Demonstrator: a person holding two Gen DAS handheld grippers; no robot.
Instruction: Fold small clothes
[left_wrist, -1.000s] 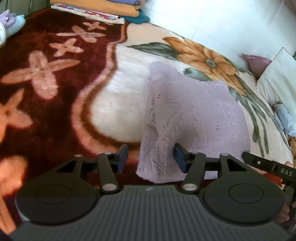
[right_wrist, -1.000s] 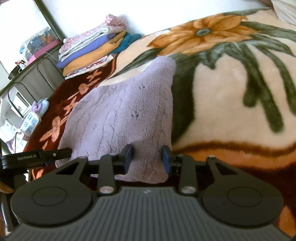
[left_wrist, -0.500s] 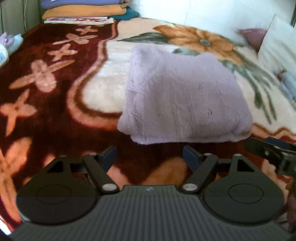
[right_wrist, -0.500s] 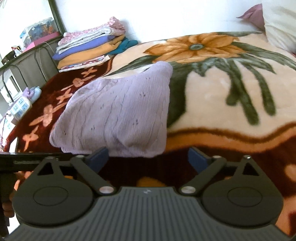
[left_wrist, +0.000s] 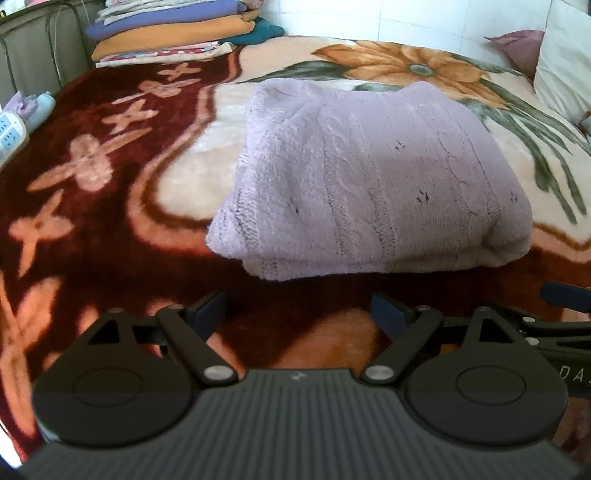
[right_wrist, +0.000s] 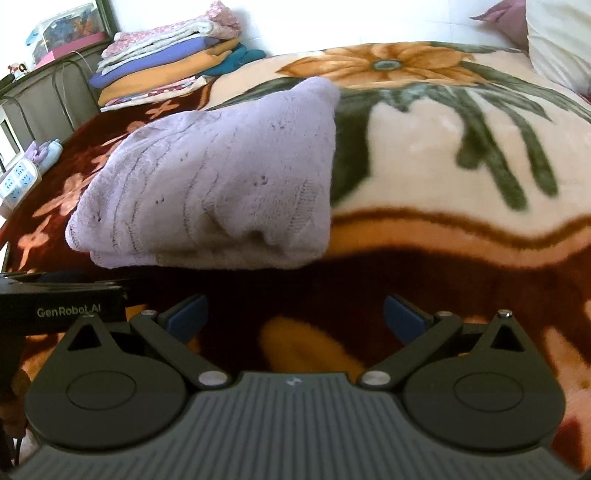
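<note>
A lilac knitted garment (left_wrist: 369, 177) lies folded into a thick rectangle on the flowered blanket; it also shows in the right wrist view (right_wrist: 221, 184). My left gripper (left_wrist: 299, 314) is open and empty, a little short of the garment's near edge. My right gripper (right_wrist: 293, 314) is open and empty, a little short of the garment's near right corner. The left gripper's body (right_wrist: 62, 306) shows at the left edge of the right wrist view, and part of the right gripper (left_wrist: 565, 317) at the right edge of the left wrist view.
The plush blanket (left_wrist: 92, 166) covers the bed. A stack of folded clothes (left_wrist: 177, 33) lies at the far left corner, also in the right wrist view (right_wrist: 166, 70). Pillows (left_wrist: 565, 62) lie at the far right. A power strip (left_wrist: 9, 136) sits at the left edge.
Both grippers have opened, let go of the lilac garment's near edge and drawn back from it. The garment now lies flat and folded on the blanket.
</note>
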